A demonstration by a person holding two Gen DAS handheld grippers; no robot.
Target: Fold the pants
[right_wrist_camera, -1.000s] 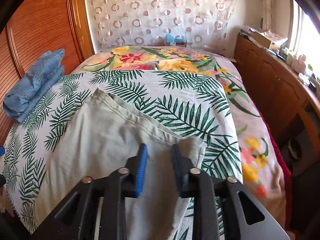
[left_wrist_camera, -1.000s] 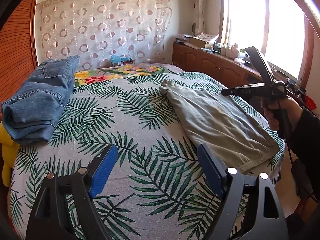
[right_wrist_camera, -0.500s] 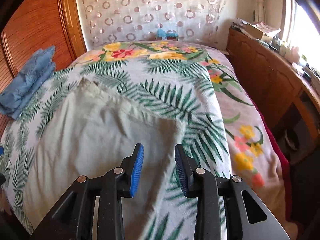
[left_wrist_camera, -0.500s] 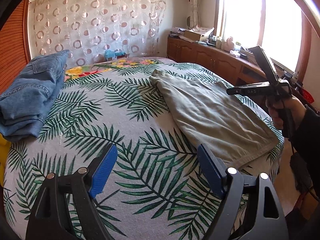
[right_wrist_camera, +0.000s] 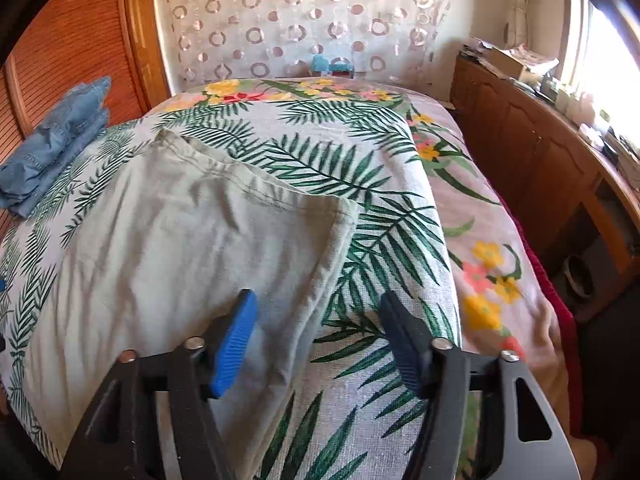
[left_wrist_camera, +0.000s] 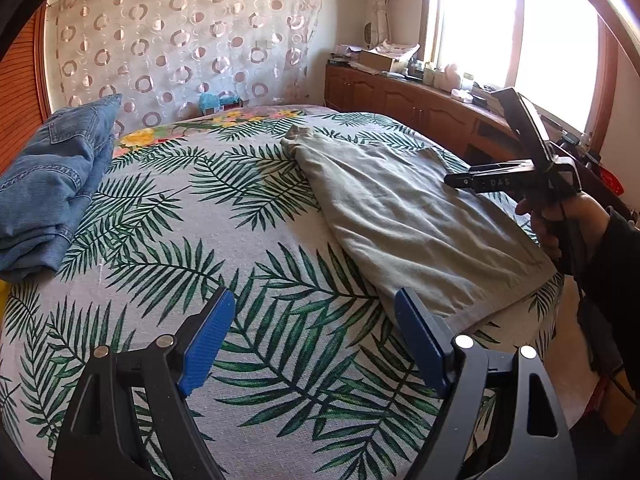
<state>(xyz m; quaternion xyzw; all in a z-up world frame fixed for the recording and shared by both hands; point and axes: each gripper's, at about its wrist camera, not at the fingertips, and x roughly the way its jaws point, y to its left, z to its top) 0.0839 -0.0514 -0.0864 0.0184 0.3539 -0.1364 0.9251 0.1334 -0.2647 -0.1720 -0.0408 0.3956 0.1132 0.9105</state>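
Pale khaki pants [left_wrist_camera: 400,208] lie folded flat on the palm-leaf bedspread [left_wrist_camera: 200,240], on its right half. In the right wrist view the pants [right_wrist_camera: 180,248] fill the left and middle. My right gripper [right_wrist_camera: 318,312] hangs just above their right edge, its jaws opening. The left blue pad is over the cloth and the right pad over the bedspread [right_wrist_camera: 380,200], with nothing pinched. My left gripper [left_wrist_camera: 314,308] stands open and empty over bare bedspread, left of the pants' near corner. A hand [left_wrist_camera: 560,220] holds the right tool at the right.
Folded blue jeans [left_wrist_camera: 48,184] sit at the bed's far left, also the jeans [right_wrist_camera: 52,140] beside a wooden panel [right_wrist_camera: 60,40]. A wooden cabinet [right_wrist_camera: 540,152] with clutter runs along the right under the window. A ring-patterned curtain [left_wrist_camera: 180,32] hangs behind the bed.
My right gripper let go of the pants' folded edge, which now lies flat, and its jaws spread wide. The left gripper stayed open and drifted slightly lower over the bed.
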